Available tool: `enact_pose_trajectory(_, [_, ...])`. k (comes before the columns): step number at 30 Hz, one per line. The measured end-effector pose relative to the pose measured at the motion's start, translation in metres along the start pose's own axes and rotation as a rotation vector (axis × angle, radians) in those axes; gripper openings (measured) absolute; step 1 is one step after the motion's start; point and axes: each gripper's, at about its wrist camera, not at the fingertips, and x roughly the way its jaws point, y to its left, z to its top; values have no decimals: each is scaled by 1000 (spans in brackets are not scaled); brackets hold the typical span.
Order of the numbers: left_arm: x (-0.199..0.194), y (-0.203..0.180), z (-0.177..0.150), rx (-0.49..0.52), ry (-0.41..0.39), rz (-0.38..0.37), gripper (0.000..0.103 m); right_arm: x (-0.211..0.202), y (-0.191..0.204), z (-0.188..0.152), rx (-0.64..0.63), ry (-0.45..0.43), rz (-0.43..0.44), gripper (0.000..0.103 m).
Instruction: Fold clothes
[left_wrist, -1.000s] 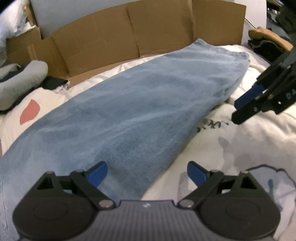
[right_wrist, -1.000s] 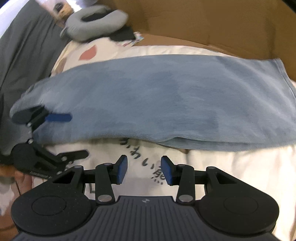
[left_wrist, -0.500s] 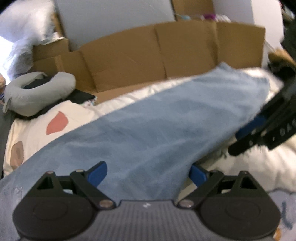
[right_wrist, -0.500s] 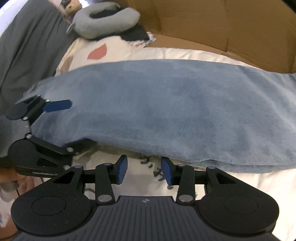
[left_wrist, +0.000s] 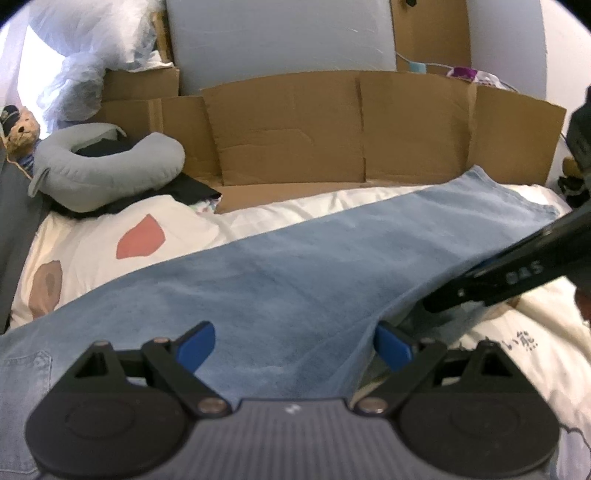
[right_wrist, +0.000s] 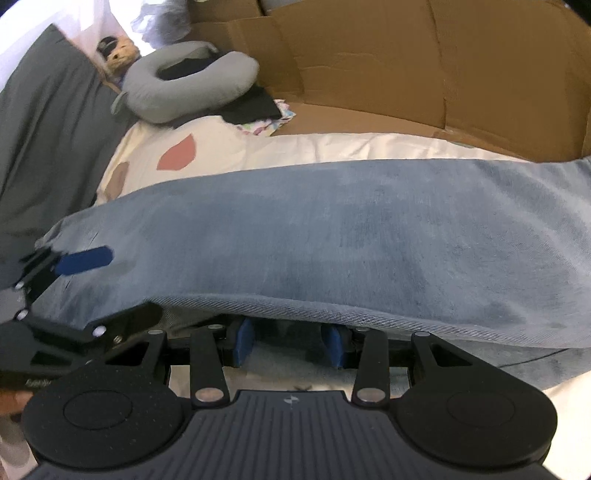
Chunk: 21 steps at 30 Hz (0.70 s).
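Your jeans (left_wrist: 295, 280) lie folded lengthwise across the cream bedspread (left_wrist: 92, 236), near the cardboard (left_wrist: 332, 129) at the far side. Your left gripper (left_wrist: 293, 345) has its jaws spread wide astride the near edge, one blue pad above the denim and one below, nothing clamped. Your right gripper (right_wrist: 290, 341) sits half-open under that lifted edge, gripping nothing.

Open left tool (left_wrist: 293, 347) straddles jeans (left_wrist: 314, 273) edge.
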Motion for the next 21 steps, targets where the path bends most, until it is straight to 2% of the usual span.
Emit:
enact_pose_trajectory(5, [1, 0, -2, 4, 8, -6, 94, 21, 0, -2, 51, 57, -24, 47])
enact_pose_trajectory(8, [1, -1, -5, 17, 14, -12, 94, 22, 7, -16, 17, 91, -11, 47])
enact_pose_trajectory(16, [0, -1, -24, 56, 44, 7, 94, 6, 21, -35, -82, 69, -15, 46])
enact_pose_trajectory(19, [-3, 3, -31, 51, 53, 24, 94, -1, 31, -38, -141, 50, 16, 46])
enact_pose_trajectory(20, [-3, 5, -33, 45, 54, 27, 93, -2, 35, -39, -166, 47, 27, 46])
enact_pose_trajectory(21, [-4, 7, -34, 33, 54, 24, 86, -1, 39, -39, -195, 47, 37, 46])
